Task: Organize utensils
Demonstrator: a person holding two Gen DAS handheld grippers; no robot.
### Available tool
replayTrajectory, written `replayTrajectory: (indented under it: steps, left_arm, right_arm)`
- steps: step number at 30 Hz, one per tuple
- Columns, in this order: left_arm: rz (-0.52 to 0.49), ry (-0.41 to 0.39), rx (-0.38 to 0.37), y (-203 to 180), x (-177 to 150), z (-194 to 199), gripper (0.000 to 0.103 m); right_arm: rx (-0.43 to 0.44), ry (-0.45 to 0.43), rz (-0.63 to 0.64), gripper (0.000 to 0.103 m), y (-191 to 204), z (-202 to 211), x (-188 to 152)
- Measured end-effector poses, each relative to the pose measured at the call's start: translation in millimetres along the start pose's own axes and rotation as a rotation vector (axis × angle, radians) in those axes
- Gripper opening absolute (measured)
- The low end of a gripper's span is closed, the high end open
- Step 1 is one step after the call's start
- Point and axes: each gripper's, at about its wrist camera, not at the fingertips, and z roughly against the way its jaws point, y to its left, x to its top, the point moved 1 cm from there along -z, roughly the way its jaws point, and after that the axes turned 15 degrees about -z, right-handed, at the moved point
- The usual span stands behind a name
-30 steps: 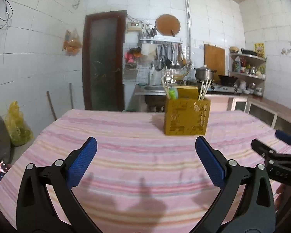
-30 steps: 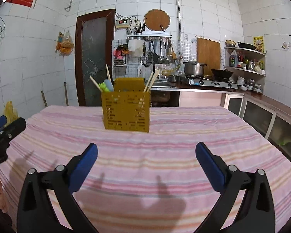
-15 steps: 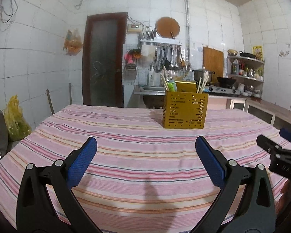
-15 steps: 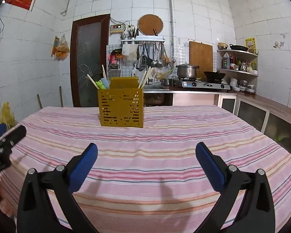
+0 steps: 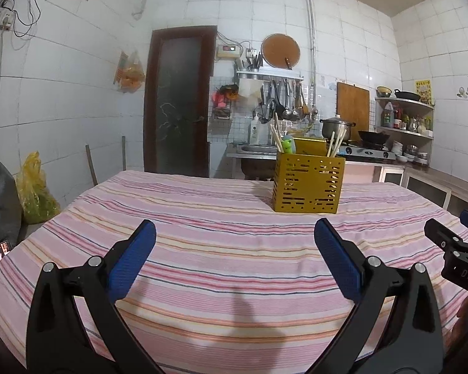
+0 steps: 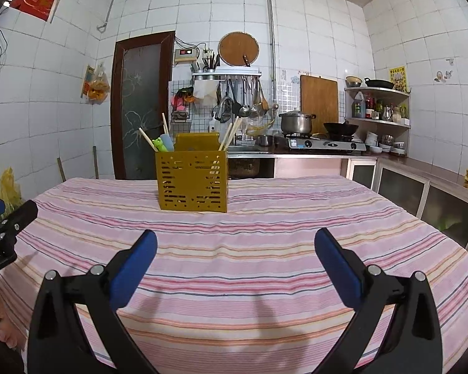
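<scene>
1. Left wrist view: your left gripper (image 5: 234, 243) holds nothing, its blue pads (image 5: 131, 258) spread wide above the striped cloth (image 5: 202, 218).
2. Same view: the caddy (image 5: 307, 184), a yellow perforated box, stands upright on the cloth at 1 o'clock, well apart from your fingers. Chopsticks (image 5: 276, 138) lean out of it on both sides, with a green frog-topped utensil (image 5: 287, 145) beside the left pair.
3. Same view: your right gripper (image 5: 458, 243) enters at 3 o'clock, low over the cloth's edge.
4. Right wrist view: your right gripper (image 6: 235, 249) is likewise empty, jaws wide apart.
5. Same view: the caddy (image 6: 192, 184) sits at 11 o'clock, clear of both pads (image 6: 337, 268).
6. Same view: your left gripper (image 6: 3, 227) shows at 9 o'clock.
</scene>
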Motion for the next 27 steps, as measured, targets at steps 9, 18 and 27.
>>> replayTrajectory:
  steps: [9, 18, 27]
  left_arm:
    - [-0.016, -0.001, 0.006, -1.0, -0.1, 0.0, 0.098]
    - [-0.022, -0.003, 0.009, -1.4, -0.2, 0.5, 0.098]
    - [-0.026, -0.001, 0.012, -2.7, 1.3, 0.1, 0.098]
  right_arm:
    - [0.005, -0.012, -0.013, 0.099, -2.5, 1.0, 0.7]
    - [0.007, -0.017, -0.005, 0.099, -3.1, 3.7, 0.0]
    - [0.008, -0.019, -0.001, 0.099, -3.9, 4.1, -0.1]
